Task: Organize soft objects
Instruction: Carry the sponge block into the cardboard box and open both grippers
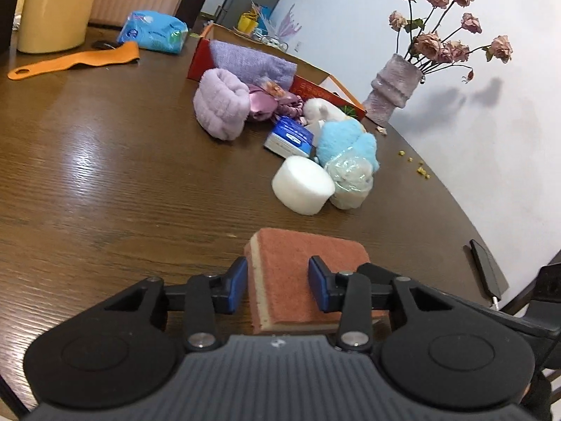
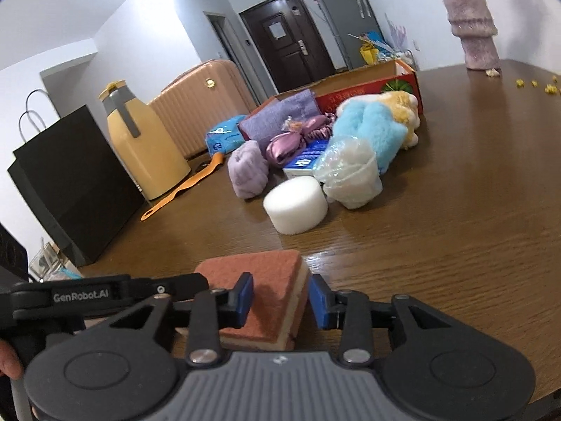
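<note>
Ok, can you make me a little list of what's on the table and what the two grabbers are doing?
table: brown wooden table
closest thing: orange sponge, lying flat
left gripper: over the sponge, one pad at its side; grip unclear
right gripper: over the same sponge, jaws look open
pile behind: white foam cylinder, blue plush, purple rolled towel
box: red cardboard box, behind the pile
by the wall: vase of dried roses
</note>
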Motion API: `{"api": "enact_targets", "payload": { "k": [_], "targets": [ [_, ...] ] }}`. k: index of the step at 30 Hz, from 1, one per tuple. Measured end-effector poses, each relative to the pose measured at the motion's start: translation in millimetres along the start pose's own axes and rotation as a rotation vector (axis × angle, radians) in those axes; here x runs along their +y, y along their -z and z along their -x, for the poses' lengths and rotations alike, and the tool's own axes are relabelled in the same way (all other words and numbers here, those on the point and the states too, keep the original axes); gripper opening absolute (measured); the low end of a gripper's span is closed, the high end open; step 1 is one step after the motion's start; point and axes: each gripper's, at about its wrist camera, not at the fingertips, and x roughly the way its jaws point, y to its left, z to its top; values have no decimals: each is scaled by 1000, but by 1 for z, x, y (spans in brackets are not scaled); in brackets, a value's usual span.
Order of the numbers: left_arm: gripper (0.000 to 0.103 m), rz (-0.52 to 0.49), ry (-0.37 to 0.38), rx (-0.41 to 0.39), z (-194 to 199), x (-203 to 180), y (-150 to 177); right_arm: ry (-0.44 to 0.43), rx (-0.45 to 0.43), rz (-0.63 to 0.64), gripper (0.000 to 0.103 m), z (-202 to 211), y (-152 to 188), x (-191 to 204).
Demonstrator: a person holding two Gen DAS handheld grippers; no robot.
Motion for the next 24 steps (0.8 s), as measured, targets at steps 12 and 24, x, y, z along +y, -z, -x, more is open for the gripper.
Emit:
{"api": "enact_targets", "payload": {
  "k": [12, 24],
  "targets": [
    [31, -2, 24, -14, -2, 1, 3, -56, 38, -55, 26, -10, -7, -5],
    [30, -84, 108, -178, -9, -27, -121, -92, -121, 51, 24, -19, -136, 8]
  ]
}}
